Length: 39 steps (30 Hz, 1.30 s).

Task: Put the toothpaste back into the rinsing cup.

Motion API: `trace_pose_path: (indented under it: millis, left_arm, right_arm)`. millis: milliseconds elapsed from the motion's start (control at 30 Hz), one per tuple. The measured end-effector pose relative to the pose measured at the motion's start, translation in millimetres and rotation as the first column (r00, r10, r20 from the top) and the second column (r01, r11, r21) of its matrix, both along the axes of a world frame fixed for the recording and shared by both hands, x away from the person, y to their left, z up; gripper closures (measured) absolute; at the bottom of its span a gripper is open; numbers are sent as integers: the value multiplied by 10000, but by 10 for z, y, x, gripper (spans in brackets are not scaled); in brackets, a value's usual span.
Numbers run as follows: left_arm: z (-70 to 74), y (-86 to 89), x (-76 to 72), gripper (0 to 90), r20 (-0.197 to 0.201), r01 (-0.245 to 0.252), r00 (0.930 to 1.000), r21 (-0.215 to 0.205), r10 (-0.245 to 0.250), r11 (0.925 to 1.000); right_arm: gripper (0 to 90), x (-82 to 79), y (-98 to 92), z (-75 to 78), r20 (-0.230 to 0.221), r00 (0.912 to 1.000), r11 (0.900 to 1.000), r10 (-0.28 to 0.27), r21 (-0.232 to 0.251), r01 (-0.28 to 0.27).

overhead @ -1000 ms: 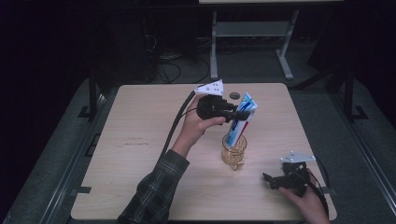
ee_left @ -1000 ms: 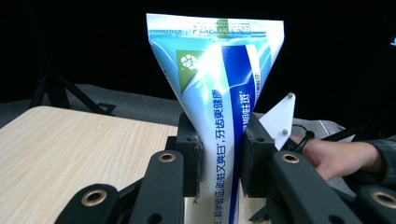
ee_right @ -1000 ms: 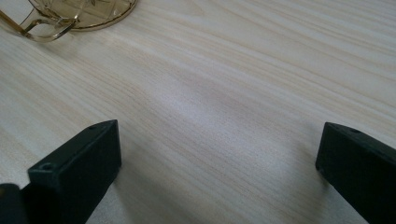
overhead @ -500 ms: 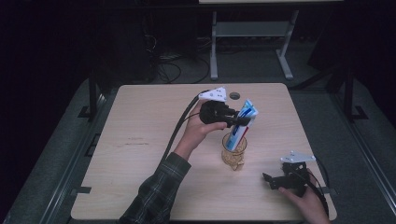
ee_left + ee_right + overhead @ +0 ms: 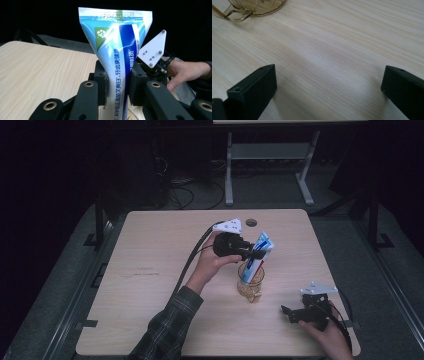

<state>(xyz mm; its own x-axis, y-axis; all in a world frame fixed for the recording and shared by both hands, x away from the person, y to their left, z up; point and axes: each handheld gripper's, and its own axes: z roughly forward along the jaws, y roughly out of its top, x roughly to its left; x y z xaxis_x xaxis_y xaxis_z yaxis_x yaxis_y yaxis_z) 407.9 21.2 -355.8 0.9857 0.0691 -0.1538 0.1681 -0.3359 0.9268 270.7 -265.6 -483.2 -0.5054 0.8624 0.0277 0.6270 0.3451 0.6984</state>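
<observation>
Toothpaste tube [image 5: 117, 55]: one, clamped in left tool [image 5: 117, 87]; one glass mug [image 5: 250, 282].

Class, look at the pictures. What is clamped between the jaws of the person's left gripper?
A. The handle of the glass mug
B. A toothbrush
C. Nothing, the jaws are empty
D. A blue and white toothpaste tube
D: in the left gripper view the left gripper presses both pads on the toothpaste tube, which in the high view stands with its lower end in the amber glass mug.
</observation>
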Motion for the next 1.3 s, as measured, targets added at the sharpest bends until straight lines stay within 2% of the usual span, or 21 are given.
trace_pose_path:
  millis: [800, 1200, 1267, 1300]
  left_arm:
    - [-210, -35, -3, 720, -121, -69, 9999, 391, 74, 9992]
    - [-247, -64, -9, 708, -69, -189, 9998, 294, 191, 9994]
    - [-247, -71, -7, 670, -63, -279, 9996, 158, 280, 9995]
    - [-241, -73, -9, 666, 9, -317, 9995, 218, 317, 9993]
  right_arm:
    - [0, 2, 0, -1, 16, 10000, 10000, 28, -5, -28]
    - [0, 0, 1, -1, -2, 10000, 10000, 21, 4, -21]
    - [0, 2, 0, -2, 15, 10000, 10000, 29, -8, -29]
    - [0, 1, 0, -2, 12, 10000, 10000, 29, -5, -29]
